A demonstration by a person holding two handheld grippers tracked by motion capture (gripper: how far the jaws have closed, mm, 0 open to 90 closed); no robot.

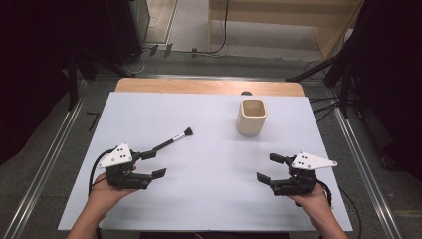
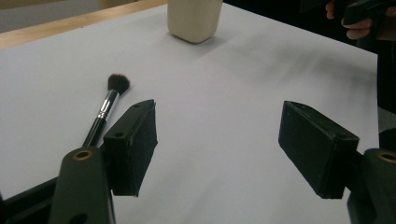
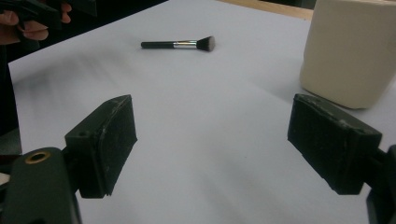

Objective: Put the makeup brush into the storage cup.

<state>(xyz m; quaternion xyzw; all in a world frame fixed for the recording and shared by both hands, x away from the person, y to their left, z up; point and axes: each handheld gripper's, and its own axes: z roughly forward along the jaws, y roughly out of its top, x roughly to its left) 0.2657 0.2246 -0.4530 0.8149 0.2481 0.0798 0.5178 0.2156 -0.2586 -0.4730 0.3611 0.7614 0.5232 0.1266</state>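
Observation:
A black-handled makeup brush (image 1: 175, 139) with a silver ferrule and dark bristles lies flat on the white table (image 1: 209, 199), left of centre. A cream square cup (image 1: 252, 117) stands upright at the back, right of centre. My left gripper (image 1: 154, 164) is open and empty, its far jaw close to the brush handle's near end. In the left gripper view the brush (image 2: 105, 112) lies just left of the left jaw, and the cup (image 2: 194, 18) stands far ahead. My right gripper (image 1: 269, 168) is open and empty at the front right. The right gripper view shows the brush (image 3: 180, 44) far off and the cup (image 3: 350, 51) close by.
A wooden strip (image 1: 209, 86) runs along the table's far edge. Metal rails (image 1: 363, 164) flank the table on both sides. Dark stands and cables (image 1: 343, 84) sit on the floor beyond the back corners.

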